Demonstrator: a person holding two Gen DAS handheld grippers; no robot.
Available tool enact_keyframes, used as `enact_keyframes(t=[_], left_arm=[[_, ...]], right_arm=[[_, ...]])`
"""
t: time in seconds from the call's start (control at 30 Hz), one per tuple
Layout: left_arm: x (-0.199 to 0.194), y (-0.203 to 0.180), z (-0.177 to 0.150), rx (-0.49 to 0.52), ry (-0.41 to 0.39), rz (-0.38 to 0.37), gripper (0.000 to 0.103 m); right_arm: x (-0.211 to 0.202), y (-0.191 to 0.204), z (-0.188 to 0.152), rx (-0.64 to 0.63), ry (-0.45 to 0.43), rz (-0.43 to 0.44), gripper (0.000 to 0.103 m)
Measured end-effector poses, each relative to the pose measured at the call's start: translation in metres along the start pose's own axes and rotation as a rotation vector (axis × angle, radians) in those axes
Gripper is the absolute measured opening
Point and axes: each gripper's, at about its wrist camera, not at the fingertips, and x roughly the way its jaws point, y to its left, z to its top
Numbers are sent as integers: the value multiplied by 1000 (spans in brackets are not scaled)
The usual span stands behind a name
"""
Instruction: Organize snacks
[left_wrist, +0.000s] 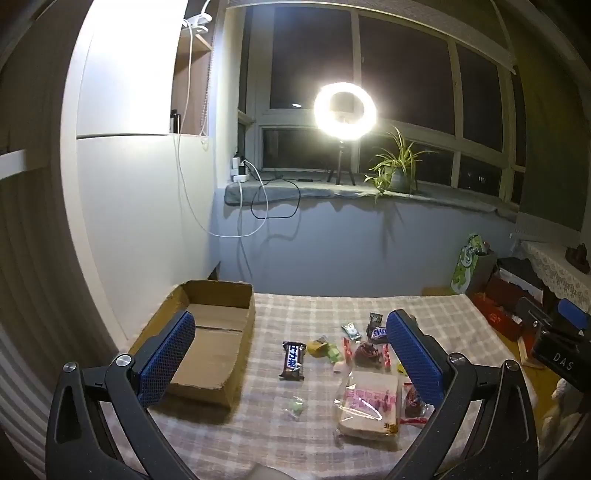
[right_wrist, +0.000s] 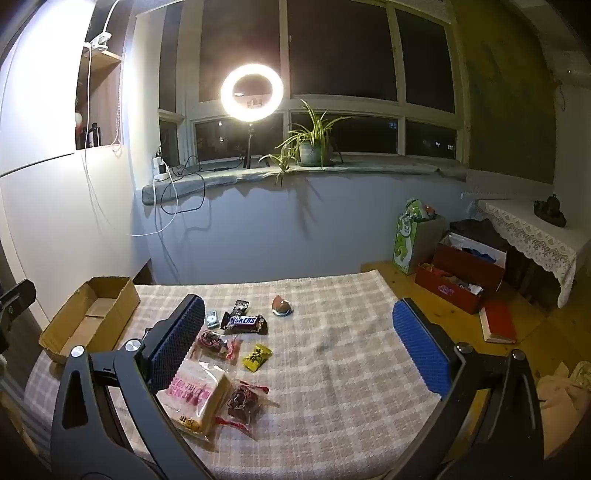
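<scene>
On checked tablecloth (right_wrist: 332, 354): Snickers bar (right_wrist: 243, 322) mid-pile, long axis left-right; cardboard box (left_wrist: 210, 339) at far left, long axis running away – open-topped. Left gripper (left_wrist: 291, 354), right gripper (right_wrist: 299, 343) – jaws spread wide, holding nothing.

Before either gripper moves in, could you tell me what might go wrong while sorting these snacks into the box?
1. The snacks lie crowded: the clear-wrapped sandwich pack touches a red-wrapped dark sweet, so wide open jaws may drag a neighbour along.
2. The small yellow candy and flat Snickers bar lie low on the soft checked cloth; fingertips may snag fabric.
3. The cardboard box sits by the table's edge; a push could shift it.
</scene>
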Motion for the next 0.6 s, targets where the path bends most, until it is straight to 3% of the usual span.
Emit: enact_keyframes(t=[0.03,0.6], left_arm=[[-5,9,-2,-93,-44,5,103],[-6,8,1,-53,-34,-14,103]], right_arm=[[0,0,0,-1,-2,-2,103],[2,3,2,-26,-31,-21,103]])
